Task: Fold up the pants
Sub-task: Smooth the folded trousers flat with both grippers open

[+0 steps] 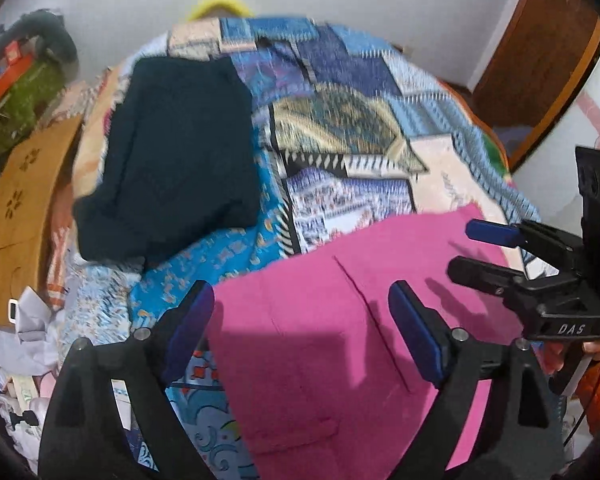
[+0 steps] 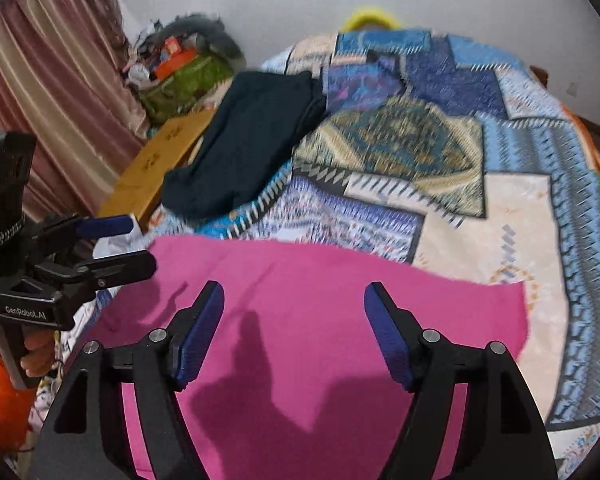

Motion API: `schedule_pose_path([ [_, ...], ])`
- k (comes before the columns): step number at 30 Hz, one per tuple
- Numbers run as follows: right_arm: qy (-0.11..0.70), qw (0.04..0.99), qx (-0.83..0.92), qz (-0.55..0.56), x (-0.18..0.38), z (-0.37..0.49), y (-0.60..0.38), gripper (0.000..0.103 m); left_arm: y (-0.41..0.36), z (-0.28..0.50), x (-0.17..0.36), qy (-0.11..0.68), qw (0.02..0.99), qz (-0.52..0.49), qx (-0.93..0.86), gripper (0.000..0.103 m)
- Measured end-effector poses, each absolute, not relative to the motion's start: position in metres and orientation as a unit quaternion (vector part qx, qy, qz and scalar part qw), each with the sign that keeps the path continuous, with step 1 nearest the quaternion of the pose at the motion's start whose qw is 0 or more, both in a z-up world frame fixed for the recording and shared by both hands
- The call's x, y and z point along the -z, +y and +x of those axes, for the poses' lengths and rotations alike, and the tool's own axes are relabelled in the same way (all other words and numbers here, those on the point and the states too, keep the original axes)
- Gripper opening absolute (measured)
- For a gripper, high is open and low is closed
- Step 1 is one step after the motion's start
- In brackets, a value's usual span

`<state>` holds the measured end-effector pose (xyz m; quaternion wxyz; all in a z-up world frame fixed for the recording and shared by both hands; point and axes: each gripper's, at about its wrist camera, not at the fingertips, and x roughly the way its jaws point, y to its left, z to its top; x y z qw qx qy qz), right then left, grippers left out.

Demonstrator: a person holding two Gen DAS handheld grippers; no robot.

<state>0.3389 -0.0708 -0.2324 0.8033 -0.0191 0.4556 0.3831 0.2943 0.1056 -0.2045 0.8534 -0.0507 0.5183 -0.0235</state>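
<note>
Pink pants (image 1: 340,320) lie flat on the patterned bedspread (image 1: 340,128), near the front edge; they also show in the right wrist view (image 2: 320,300). My left gripper (image 1: 302,320) is open and empty, held just above the pants' left part. My right gripper (image 2: 294,320) is open and empty above the middle of the pants. Each gripper shows in the other's view: the right one (image 1: 466,248) at the right, the left one (image 2: 140,244) at the left, both with jaws apart.
A folded dark garment (image 1: 172,152) lies on the bed's far left, also in the right wrist view (image 2: 244,140). A wooden board (image 1: 16,216) and cluttered bags (image 1: 20,92) stand left of the bed. A curtain (image 2: 52,100) hangs at left; a wooden door (image 1: 540,52) at right.
</note>
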Motion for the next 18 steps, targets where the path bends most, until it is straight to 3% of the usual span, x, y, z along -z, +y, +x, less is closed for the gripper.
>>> schedule_pose_path([
  [3, 0.49, 0.782, -0.383, -0.042, 0.254, 0.339, -0.06, 0.069, 0.102, 0.298, 0.226, 0.551, 0.833, -0.039, 0.029, 0.089],
  [8, 0.496, 0.769, -0.398, -0.067, 0.268, 0.324, -0.064, 0.082, 0.098, 0.287, 0.238, 0.557, 0.829, -0.019, 0.052, 0.097],
  [18, 0.491, 0.782, -0.383, -0.022, 0.266, 0.295, -0.107, 0.083, 0.098, 0.247, 0.227, 0.536, 0.844, -0.006, 0.029, 0.098],
])
